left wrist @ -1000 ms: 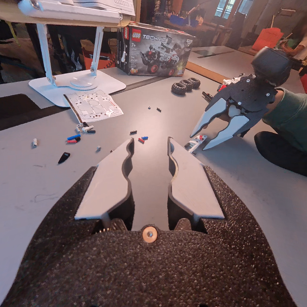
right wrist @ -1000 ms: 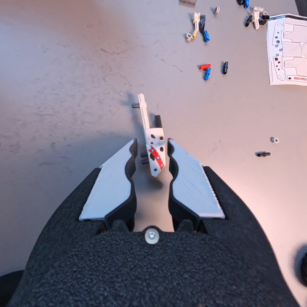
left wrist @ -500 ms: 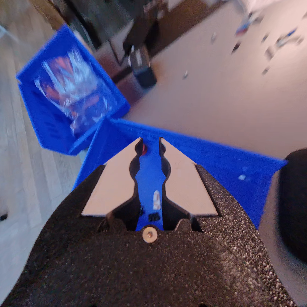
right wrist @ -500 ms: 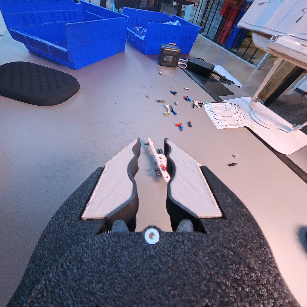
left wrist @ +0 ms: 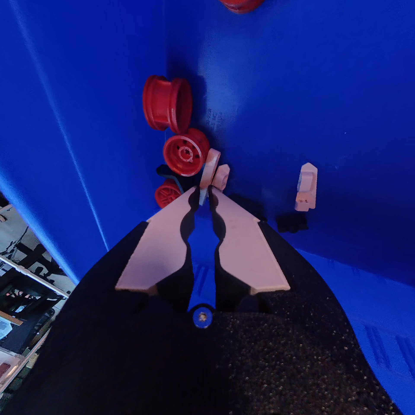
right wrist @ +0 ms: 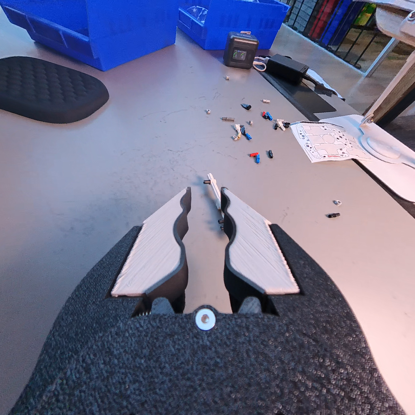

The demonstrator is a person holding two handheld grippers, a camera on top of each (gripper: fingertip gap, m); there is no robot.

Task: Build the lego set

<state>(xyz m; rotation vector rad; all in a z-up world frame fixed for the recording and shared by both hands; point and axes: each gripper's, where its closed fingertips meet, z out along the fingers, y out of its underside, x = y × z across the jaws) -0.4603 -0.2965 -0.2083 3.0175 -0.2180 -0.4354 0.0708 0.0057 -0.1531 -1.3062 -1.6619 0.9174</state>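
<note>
In the left wrist view my left gripper (left wrist: 202,189) is down inside a blue bin (left wrist: 314,89), its fingertips closed on a thin white curved Lego piece (left wrist: 210,167). Red wheel rims (left wrist: 183,155) lie right beside the tips, with a second white piece (left wrist: 221,177) touching the held one. In the right wrist view my right gripper (right wrist: 206,190) is open and empty, low over the grey table (right wrist: 89,179). A small white Lego assembly with black pins (right wrist: 213,187) lies on the table between the fingertips, partly hidden by the right finger.
In the bin lie another white piece (left wrist: 306,186) and black pieces (left wrist: 291,222). On the table: loose small pins (right wrist: 242,132), a sticker sheet (right wrist: 325,141), a white lamp base (right wrist: 386,161), a black mat (right wrist: 45,89), two blue bins (right wrist: 101,29), a black device (right wrist: 240,50). The grippers' ends are close to 60 centimeters from one another.
My left gripper swung from the table into the blue bin and closed on the white piece. My right gripper tilted up from looking straight down at the white assembly, staying open.
</note>
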